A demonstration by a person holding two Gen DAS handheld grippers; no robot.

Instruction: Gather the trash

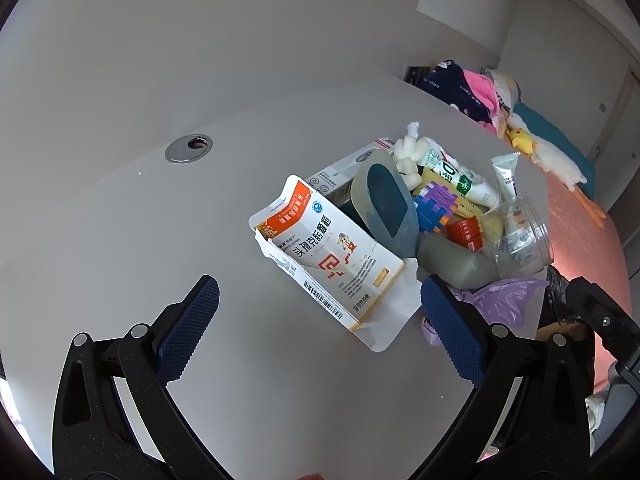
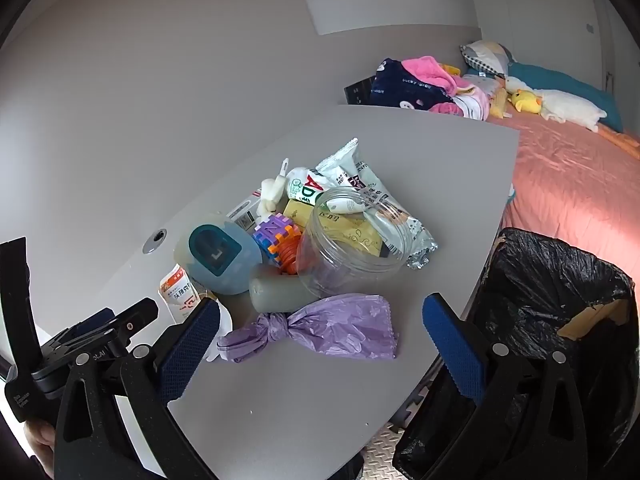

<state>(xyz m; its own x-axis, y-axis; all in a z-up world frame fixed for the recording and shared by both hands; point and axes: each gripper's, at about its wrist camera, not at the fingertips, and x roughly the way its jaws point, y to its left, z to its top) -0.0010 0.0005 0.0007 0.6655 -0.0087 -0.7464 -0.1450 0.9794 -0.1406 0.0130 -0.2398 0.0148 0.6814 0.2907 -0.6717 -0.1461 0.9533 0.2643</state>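
A heap of trash lies on the grey table [image 1: 120, 240]. Nearest my left gripper [image 1: 316, 308] is a torn orange-and-white medicine carton [image 1: 332, 256], lying flat just ahead of the wide-open jaws. A knotted purple plastic bag [image 2: 320, 330] lies just ahead of my right gripper [image 2: 320, 336], whose jaws also stand open with nothing gripped. Behind it are a clear plastic jar [image 2: 352, 240], a grey-blue container [image 2: 220, 256], a foil wrapper [image 2: 376, 200] and a colourful puzzle block [image 2: 276, 236]. A bin lined with a black bag [image 2: 560, 300] stands right of the table.
A bed with a pink cover [image 2: 560, 168] sits beyond the table, with folded clothes [image 2: 416, 84] and plush toys [image 2: 528, 100] on it. A metal cable grommet [image 1: 188, 148] is set into the table's back left. The left gripper [image 2: 100, 332] shows at the right wrist view's lower left.
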